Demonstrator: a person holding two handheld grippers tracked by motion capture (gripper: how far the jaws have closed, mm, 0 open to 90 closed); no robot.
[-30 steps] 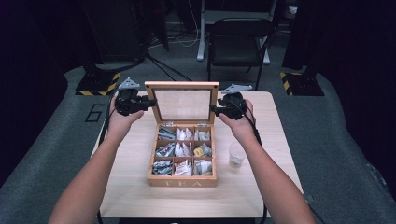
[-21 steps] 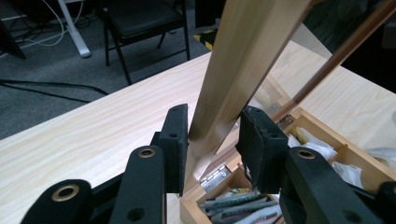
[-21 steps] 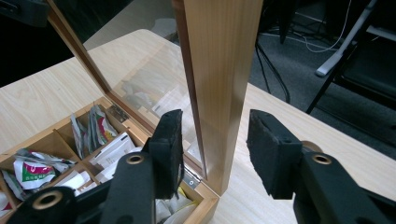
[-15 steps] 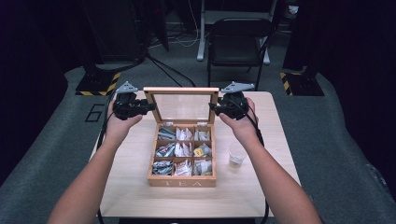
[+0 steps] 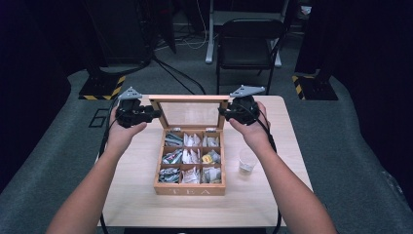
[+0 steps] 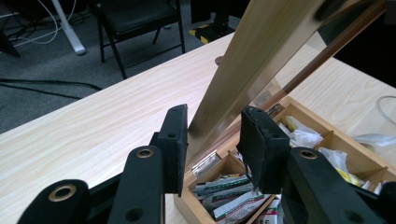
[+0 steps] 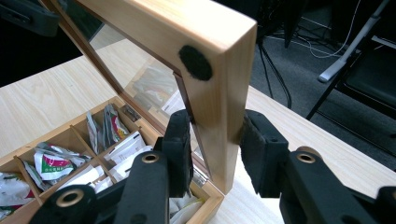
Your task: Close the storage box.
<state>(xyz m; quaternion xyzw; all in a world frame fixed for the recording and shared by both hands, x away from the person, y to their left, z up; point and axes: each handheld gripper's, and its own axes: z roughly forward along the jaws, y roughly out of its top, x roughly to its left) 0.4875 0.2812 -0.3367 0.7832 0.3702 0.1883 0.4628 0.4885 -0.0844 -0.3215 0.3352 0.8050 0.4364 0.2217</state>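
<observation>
Wooden table [image 5: 272,204] carries a tea box [image 5: 190,187] at centre, its glass lid [image 5: 189,113] raised upright at the back. Left gripper [image 5: 155,113] clamps the lid's left edge. Right gripper [image 5: 223,113], jaws just closing, pinches the right edge. Plastic cup [image 5: 247,162] stands right of the box.

Wooden tea box [image 5: 190,189] on the table, its glass-paned lid [image 5: 191,113] raised near upright, compartments full of teabags.
</observation>
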